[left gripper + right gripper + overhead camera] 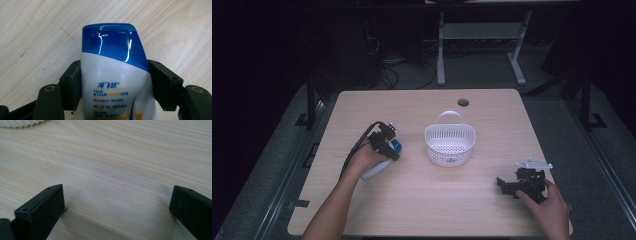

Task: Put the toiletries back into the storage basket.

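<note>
The left gripper's (388, 140) fingers stand on either side of a shampoo bottle (379, 165) on the table (412, 210), seen from the high view. The one bottle lies flat left of centre, its long axis slanting from near-left to far-right, blue cap toward the basket (450, 145). The single white slotted basket stands upright at the middle with nothing visible in it, handle on its far side, apart from the bottle. The right gripper (507, 186) rests near the table's right front corner, fingers apart over bare wood.

In the left gripper view, both pads (73, 82) meet the bottle's (115, 82) white sides just below the cap (112, 45), which points away from the camera.

In the right gripper view, the two fingers (45, 207) stand wide apart, holding nothing, with the basket's rim (22, 123) at the top left.
</note>
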A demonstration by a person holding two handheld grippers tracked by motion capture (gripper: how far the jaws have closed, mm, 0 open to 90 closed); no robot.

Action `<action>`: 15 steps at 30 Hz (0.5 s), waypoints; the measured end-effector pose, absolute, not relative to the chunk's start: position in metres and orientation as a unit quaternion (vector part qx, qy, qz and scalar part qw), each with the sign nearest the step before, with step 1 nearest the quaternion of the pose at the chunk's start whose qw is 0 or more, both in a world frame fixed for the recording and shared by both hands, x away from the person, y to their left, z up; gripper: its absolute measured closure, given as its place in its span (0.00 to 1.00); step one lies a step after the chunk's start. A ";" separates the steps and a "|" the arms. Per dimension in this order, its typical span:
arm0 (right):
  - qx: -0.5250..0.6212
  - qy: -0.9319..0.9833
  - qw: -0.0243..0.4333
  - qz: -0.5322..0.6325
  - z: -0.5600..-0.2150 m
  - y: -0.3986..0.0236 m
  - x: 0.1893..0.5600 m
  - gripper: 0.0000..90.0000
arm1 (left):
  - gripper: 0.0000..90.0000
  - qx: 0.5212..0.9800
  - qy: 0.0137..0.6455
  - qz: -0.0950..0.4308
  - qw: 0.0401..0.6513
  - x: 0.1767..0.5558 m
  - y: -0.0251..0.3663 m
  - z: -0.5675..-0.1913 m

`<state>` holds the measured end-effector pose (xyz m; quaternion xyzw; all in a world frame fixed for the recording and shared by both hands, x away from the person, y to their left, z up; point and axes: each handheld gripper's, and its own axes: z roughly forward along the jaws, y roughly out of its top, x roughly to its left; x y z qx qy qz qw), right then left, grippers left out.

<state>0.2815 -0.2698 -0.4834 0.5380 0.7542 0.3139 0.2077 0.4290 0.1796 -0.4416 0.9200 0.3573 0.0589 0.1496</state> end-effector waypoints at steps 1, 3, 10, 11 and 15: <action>0.538 0.754 0.208 0.314 -0.483 -0.270 0.282 0.00 | 0.38 0.920 0.357 0.059 0.150 0.429 0.180 -0.442; 0.538 0.754 0.208 0.314 -0.483 -0.270 0.281 0.00 | 0.38 0.921 0.355 0.063 0.149 0.429 0.180 -0.441; 0.538 0.754 0.208 0.314 -0.483 -0.270 0.282 0.00 | 0.39 0.917 0.354 0.065 0.171 0.427 0.186 -0.435; 0.538 0.754 0.208 0.314 -0.483 -0.270 0.282 0.00 | 0.39 0.916 0.354 0.065 0.175 0.427 0.187 -0.434; 0.538 0.754 0.208 0.314 -0.483 -0.270 0.282 0.00 | 0.39 0.912 0.358 0.063 0.193 0.425 0.192 -0.429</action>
